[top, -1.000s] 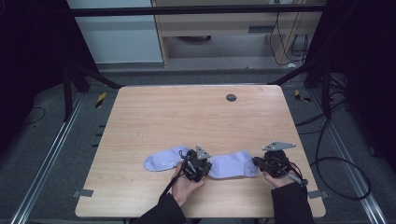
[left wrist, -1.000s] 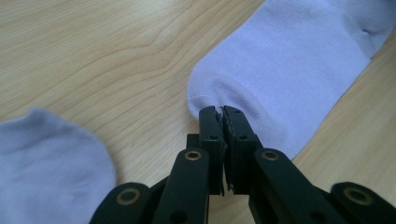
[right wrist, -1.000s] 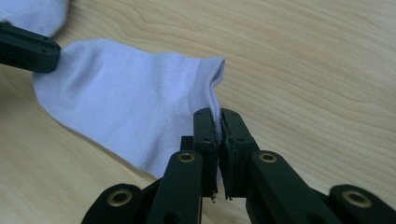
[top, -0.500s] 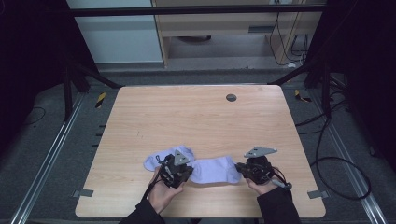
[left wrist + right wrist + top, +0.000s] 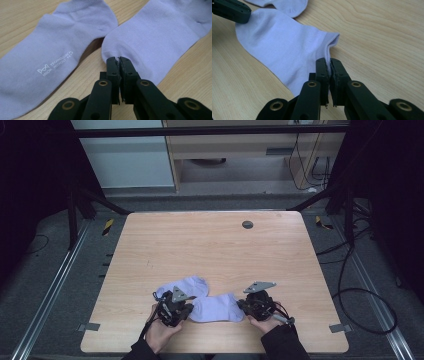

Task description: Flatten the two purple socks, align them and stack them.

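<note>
Nearest the table's front edge, the person's two hands come in from below, each carrying a gripper. The left gripper (image 5: 186, 308) has its jaws pressed together on the toe end of the near sock (image 5: 217, 307); in the left gripper view (image 5: 117, 62) a thin fold of the pale lilac fabric is pinched between the black pads. The right gripper (image 5: 243, 306) is likewise clamped on the same sock, at its cuff end; the right gripper view (image 5: 328, 63) shows the hemmed opening edge caught between the pads, with the rest of the sock running away toward the other gripper's dark jaw at the upper left. The near sock lies stretched flat between the two grippers, on the wooden table (image 5: 210, 245), close to the front edge and roughly centred left to right. Just behind it, and a little to the left, lies the second sock (image 5: 192, 284) of the same colour, loose and flat; its end touches or slightly overlaps the held sock near the left gripper. In the left gripper view this second sock (image 5: 50, 57) carries small white printed lettering and a small logo. Farther back the tabletop is bare wood up to a small dark round cap (image 5: 247, 224) near the far edge. Beyond the table stands light wooden furniture (image 5: 225, 150) against the wall.
</note>
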